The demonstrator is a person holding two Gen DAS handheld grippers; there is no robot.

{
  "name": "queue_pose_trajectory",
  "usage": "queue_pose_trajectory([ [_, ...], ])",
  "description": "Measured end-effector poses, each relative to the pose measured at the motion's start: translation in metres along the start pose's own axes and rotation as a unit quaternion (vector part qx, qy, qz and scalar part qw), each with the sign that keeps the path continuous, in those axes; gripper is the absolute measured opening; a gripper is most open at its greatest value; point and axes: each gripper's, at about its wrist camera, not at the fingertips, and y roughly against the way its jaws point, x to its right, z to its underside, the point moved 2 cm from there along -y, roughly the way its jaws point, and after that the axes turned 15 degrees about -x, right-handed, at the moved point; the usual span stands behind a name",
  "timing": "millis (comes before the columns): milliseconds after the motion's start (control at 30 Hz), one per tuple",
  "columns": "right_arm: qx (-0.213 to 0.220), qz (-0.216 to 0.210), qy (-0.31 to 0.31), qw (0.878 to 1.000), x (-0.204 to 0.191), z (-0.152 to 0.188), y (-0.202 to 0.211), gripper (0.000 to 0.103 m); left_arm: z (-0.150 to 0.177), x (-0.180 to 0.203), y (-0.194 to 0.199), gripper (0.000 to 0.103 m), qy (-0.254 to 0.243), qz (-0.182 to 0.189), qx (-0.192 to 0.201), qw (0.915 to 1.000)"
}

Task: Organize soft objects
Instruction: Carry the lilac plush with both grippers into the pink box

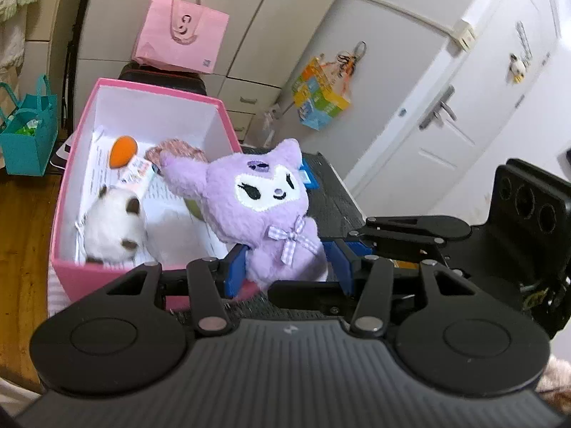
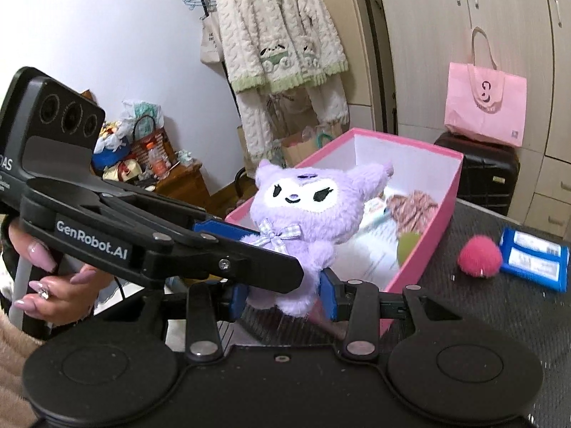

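A purple plush doll (image 1: pixel 257 196) (image 2: pixel 303 210) with a checked bow hangs just above the dark table, at the near end of an open pink box (image 1: pixel 60 214) (image 2: pixel 424 253). My left gripper (image 1: pixel 289 269) is shut on its lower body, the blue pads pressing both sides. My right gripper (image 2: pixel 283 297) is shut on the doll's legs from the other side. The box holds a white plush with brown ears (image 1: pixel 114 224), an orange ball (image 1: pixel 123 149), a brownish knitted piece (image 2: pixel 410 203) and papers. A pink pom-pom (image 2: pixel 480 255) lies on the table right of the box.
A blue packet (image 2: pixel 535 256) lies beside the pom-pom. Behind the box stand a black suitcase (image 2: pixel 489 171) and a pink paper bag (image 1: pixel 182 35). A teal bag (image 1: pixel 28 135) sits on the wooden floor. A person's hand (image 2: pixel 46 274) grips the left gripper's handle.
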Motion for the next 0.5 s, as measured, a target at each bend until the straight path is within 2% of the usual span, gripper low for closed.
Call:
queue_pose_trajectory([
  [267,0.003,0.01,-0.008,1.0,0.032,-0.041,-0.036,0.047,-0.043,-0.044,-0.029,0.048,0.042,-0.008,0.0,0.9991],
  [500,-0.029,0.003,-0.037,0.999,0.062,-0.067,-0.074,0.047,-0.067,-0.078,-0.058,0.048,0.073,-0.017,-0.012,0.9971],
])
